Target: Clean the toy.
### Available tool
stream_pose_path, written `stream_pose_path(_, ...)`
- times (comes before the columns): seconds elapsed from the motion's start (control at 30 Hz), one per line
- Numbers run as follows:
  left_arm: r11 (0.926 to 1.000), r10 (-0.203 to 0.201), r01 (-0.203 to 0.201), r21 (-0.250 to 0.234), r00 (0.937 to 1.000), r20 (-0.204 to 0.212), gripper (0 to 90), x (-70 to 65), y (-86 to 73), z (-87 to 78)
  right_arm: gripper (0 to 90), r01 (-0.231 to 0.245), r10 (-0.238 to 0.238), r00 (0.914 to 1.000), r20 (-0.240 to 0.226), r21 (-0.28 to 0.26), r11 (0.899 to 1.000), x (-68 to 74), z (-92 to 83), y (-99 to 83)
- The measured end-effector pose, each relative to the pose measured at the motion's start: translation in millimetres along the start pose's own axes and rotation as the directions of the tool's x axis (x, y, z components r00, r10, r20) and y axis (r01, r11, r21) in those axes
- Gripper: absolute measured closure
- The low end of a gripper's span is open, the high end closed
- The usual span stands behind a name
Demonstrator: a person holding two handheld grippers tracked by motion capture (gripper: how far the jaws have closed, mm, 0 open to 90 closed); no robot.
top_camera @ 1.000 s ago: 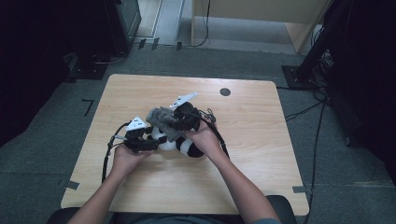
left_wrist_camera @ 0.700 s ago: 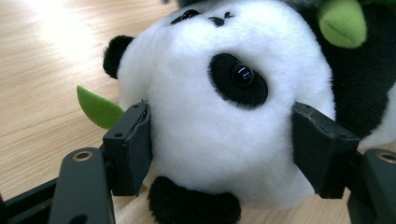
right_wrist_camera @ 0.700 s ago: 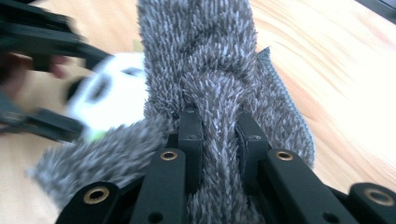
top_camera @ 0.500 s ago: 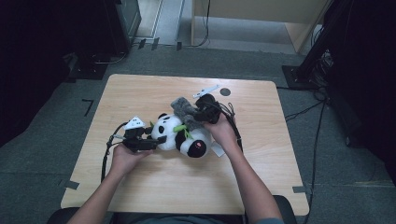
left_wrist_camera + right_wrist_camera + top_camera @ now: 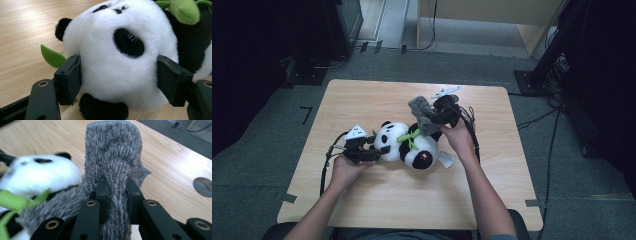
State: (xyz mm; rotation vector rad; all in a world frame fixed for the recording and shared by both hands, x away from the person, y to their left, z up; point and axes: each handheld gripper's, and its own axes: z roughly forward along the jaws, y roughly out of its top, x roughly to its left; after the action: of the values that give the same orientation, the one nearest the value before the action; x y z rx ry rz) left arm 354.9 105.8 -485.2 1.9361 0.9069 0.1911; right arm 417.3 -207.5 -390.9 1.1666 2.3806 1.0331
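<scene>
A black-and-white panda plush (image 5: 412, 147) with green bamboo on its chest lies on its back in the middle of the wooden table (image 5: 362, 100). My left gripper (image 5: 376, 151) is shut on the panda's head (image 5: 117, 55), one pad pressed into the fur on each side. A green felt leaf (image 5: 51, 56) sticks out by the left pad. My right gripper (image 5: 434, 117) is held just beyond the panda's body, shut on a grey shaggy cloth (image 5: 421, 112). The cloth (image 5: 112, 157) stands up between its jaws, and its lower end trails onto the panda (image 5: 37, 175).
A round cable hole (image 5: 203, 186) sits in the tabletop to the right of the cloth. A white tag (image 5: 445, 160) lies by the panda's foot. Cables trail from both grippers. Dark equipment and a stand surround the table on the floor.
My right gripper has carried the grey cloth off the panda, away from the person and to the right, uncovering the plush. The left gripper and the panda's head stayed put.
</scene>
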Motion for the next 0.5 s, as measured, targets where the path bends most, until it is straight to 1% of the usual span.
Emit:
stream_pose_path(0.03,1.0,-0.001,0.001,0.001,1.0,0.0,27.1,-0.1,-0.1,-0.1,77.5,-0.007,0.007,0.9999,-0.013,-0.013,1.0,0.2,-2.2,0.5)
stream_pose_path(0.07,1.0,-0.001,0.001,0.001,1.0,0.0,27.0,-0.1,-0.1,-0.1,77.5,-0.007,0.007,0.9999,-0.013,-0.013,1.0,0.2,-2.2,0.5)
stream_pose_path(0.1,1.0,-0.001,0.001,0.0,1.0,0.001,26.7,0.4,-0.3,-0.2,77.7,-0.018,0.016,0.9988,-0.047,-0.048,0.999,3.3,-9.1,3.4)
stream_pose_path(0.17,1.0,-0.008,0.008,-0.003,0.9999,0.007,26.2,0.8,-0.7,-0.2,77.7,-0.02,0.015,0.9964,-0.083,-0.059,0.998,8.2,-13.5,7.3)
stream_pose_path(0.23,1.0,-0.004,0.004,-0.004,0.9999,0.009,26.1,1.1,-1.2,-0.4,77.7,-0.028,0.013,0.9887,-0.149,-0.097,0.995,14.8,-18.1,11.6)
stream_pose_path(0.3,1.0,-0.001,0.001,-0.007,1.0,0.008,26.0,1.0,-1.4,-0.5,77.7,-0.027,0.003,0.9801,-0.198,-0.118,0.993,23.7,-21.5,16.3)
stream_pose_path(0.37,0.9999,-0.004,0.004,-0.01,1.0,0.008,25.9,0.8,-1.6,-0.4,77.7,-0.005,-0.026,0.974,-0.225,-0.133,0.991,34.8,-24.7,20.9)
stream_pose_path(0.5,0.9999,-0.006,0.006,-0.014,1.0,0.007,25.9,0.7,-1.9,-0.3,77.7,0.047,-0.084,0.9643,-0.251,-0.151,0.987,58.8,-27.6,27.6)
